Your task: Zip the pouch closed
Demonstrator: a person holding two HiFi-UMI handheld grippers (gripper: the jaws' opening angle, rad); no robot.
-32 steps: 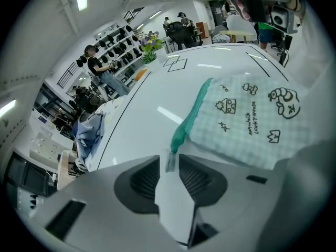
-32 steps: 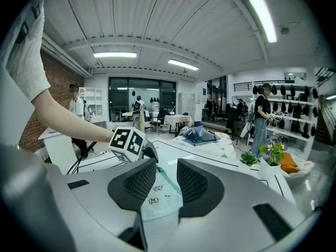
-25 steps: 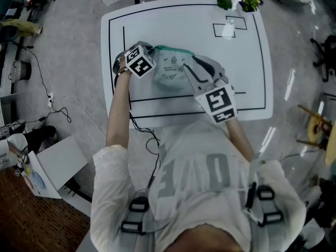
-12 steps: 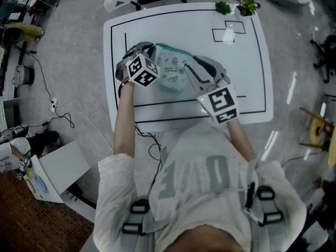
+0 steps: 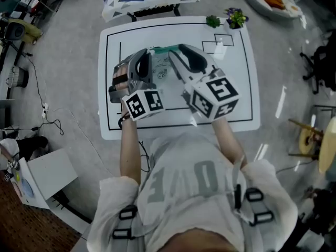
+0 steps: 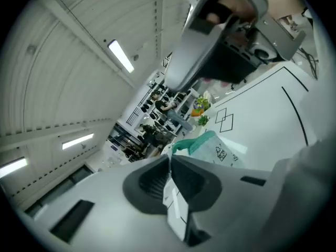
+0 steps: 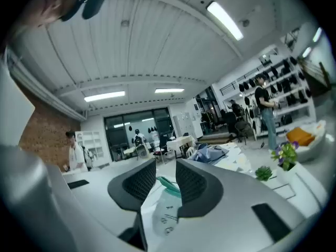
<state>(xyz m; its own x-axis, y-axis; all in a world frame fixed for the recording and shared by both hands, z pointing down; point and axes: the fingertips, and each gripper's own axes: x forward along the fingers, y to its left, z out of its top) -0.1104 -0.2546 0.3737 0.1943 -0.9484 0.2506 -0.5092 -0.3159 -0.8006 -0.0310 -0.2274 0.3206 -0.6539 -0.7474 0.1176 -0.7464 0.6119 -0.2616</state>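
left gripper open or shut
Shut: in its own view, the left gripper has its jaws together, pinching a thin white edge of the pouch.

a white table (image 5: 236,77) with rounded corners stands on a grey floor (image 5: 68,77). a black line (image 5: 247,72) runs round the top just inside the edge, and a second, shorter line (image 5: 119,51) lies inside its left side. near the far right corner two small square outlines (image 5: 216,42) overlap. at the far edge stand two little plants, one green (image 5: 212,21) and one with purple flowers (image 5: 235,18), just beside each other. the pouch (image 5: 160,62) is over the top's middle; whether it touches the top cannot be told.
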